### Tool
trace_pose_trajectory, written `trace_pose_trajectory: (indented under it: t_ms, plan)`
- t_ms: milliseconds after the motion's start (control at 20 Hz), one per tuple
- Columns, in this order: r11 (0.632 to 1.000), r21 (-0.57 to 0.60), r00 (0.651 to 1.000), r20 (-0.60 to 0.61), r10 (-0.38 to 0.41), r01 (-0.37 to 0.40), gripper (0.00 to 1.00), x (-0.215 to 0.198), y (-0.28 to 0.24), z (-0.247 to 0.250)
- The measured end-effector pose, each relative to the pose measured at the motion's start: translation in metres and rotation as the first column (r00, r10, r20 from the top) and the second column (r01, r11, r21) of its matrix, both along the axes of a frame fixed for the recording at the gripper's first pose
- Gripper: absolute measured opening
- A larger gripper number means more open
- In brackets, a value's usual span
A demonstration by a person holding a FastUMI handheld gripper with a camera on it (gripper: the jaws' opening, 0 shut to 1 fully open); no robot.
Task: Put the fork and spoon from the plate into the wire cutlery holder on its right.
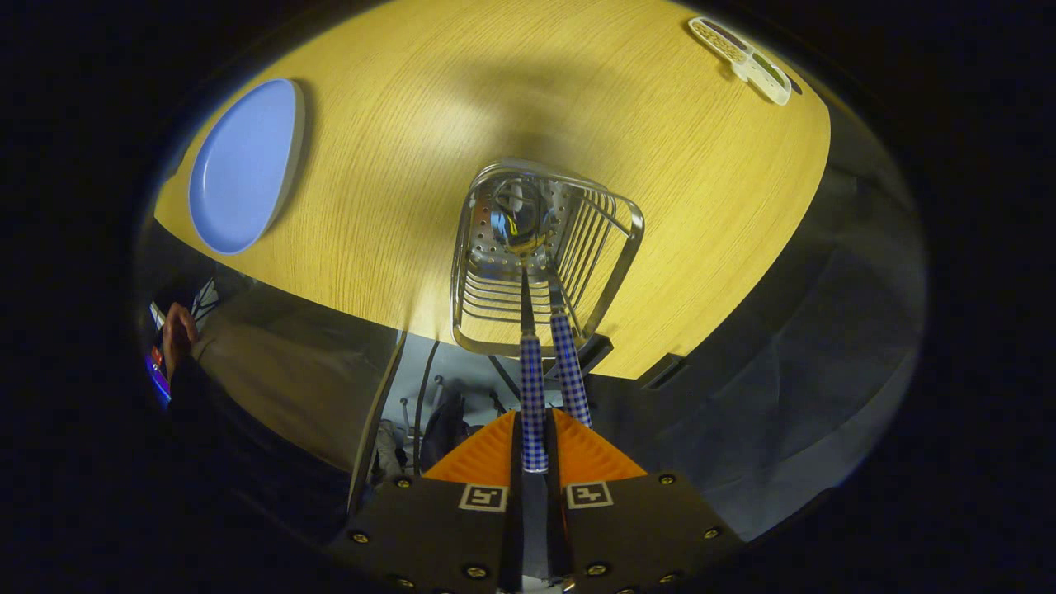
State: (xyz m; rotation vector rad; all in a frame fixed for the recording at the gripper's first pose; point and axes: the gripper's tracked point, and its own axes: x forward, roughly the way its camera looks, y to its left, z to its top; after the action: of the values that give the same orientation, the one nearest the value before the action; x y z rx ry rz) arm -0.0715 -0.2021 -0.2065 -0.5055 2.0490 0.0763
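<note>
I look straight down on the wire cutlery holder [544, 256], which stands on the wooden table near its front edge. My gripper [534, 433] is shut on a blue-and-white checked handle [533, 388] between its fingers. The metal shaft of this piece runs down into the holder to a shiny spoon bowl [516, 219] at the bottom. A second checked handle [569, 367] leans in the holder just right of the held one; I cannot make out its head. The blue plate [243, 165] lies bare to the holder's left.
A small white tray-like object [742, 58] lies at the table's far right corner. The table's front edge [330, 301] runs under the holder. A person's hand [177, 330] shows below the plate, with cables and floor beneath.
</note>
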Motion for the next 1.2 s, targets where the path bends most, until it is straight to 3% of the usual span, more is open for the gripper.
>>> trace_pose_trajectory:
  t_ms: [300,350,450,600,650,750,900,1050,1200]
  plan:
    - [0.999,0.023,0.999,0.041,-0.032,0.031,0.15,0.0,-0.001,0.002]
    - [0.999,0.031,0.998,0.053,-0.038,0.037,0.29,0.003,0.001,0.004]
    - [0.997,0.062,0.994,0.088,-0.061,0.056,0.37,0.005,0.007,0.008]
    - [0.994,0.087,0.985,0.155,-0.073,0.06,0.9,0.007,0.011,0.017]
    - [0.996,0.071,0.98,0.188,-0.058,0.046,0.97,0.009,0.007,0.022]
    - [0.997,0.062,0.962,0.263,-0.068,0.054,0.97,0.008,0.004,0.027]
    - [0.994,0.075,0.915,0.391,-0.103,0.08,0.97,0.012,0.003,0.037]
    - [0.987,0.116,0.841,0.518,-0.155,0.111,0.97,0.013,0.011,0.047]
    - [0.977,0.189,0.712,0.673,-0.199,0.094,0.97,0.028,0.03,0.057]
